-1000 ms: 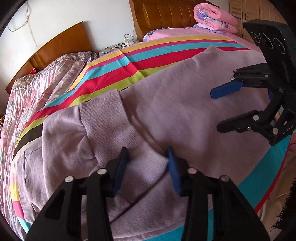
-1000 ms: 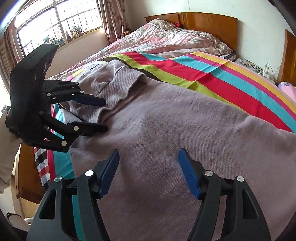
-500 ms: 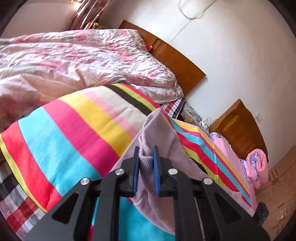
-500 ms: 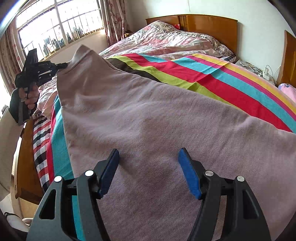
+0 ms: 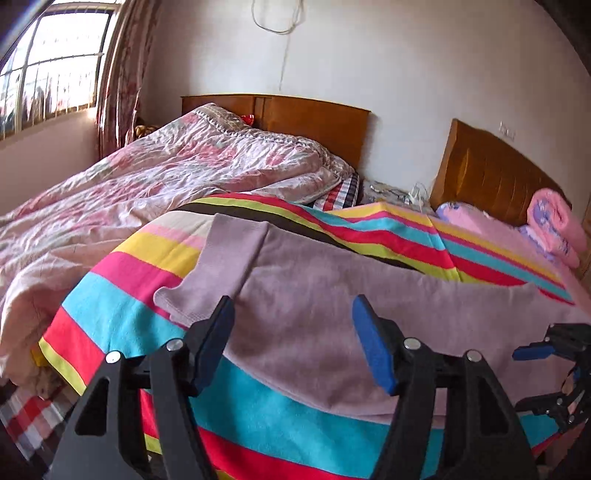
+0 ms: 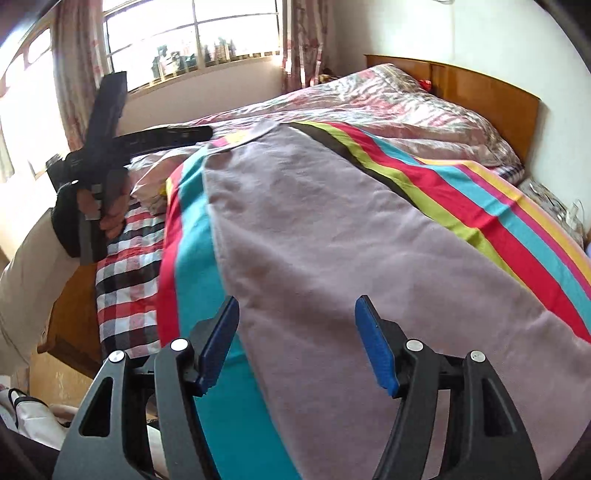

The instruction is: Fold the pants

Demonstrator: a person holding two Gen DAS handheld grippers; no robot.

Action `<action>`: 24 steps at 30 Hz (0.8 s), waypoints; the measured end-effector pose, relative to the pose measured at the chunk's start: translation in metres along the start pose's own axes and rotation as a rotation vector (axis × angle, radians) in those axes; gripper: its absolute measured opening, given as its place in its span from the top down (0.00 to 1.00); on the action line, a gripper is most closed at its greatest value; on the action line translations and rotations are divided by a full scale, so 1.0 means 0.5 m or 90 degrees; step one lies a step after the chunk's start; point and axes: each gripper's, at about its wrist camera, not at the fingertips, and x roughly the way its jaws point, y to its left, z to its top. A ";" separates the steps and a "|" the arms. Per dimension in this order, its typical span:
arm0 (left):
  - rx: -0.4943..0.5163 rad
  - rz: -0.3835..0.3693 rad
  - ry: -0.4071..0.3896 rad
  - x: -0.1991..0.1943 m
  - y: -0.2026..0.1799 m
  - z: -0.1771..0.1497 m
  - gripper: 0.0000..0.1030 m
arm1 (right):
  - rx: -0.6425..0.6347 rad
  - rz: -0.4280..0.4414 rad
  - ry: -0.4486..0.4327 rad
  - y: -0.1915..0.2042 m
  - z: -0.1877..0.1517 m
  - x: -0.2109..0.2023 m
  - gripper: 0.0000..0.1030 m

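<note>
The left tongs [image 5: 293, 339] have just let go of the pants [image 5: 332, 295] and are opening, empty. The pants now lie spread flat on the striped blanket [image 5: 122, 306] on the bed, ready for folding. The right tongs [image 6: 295, 341] hover over the fabric, closing slightly, gripping nothing.

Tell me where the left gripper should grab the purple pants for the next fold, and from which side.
Probably the ribbed cuff of the purple pants, approached from the left over the striped blanket. That end lies flat with a free, slightly lifted edge. The left gripper is opening, nothing between its jaws.

Home bedroom — two beds [image 5: 480, 243], curtained window [image 6: 192, 33]
</note>
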 end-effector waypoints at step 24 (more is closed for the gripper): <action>-0.005 0.018 0.127 0.169 0.026 -0.008 0.12 | -0.156 -0.043 0.102 0.053 0.028 0.123 0.84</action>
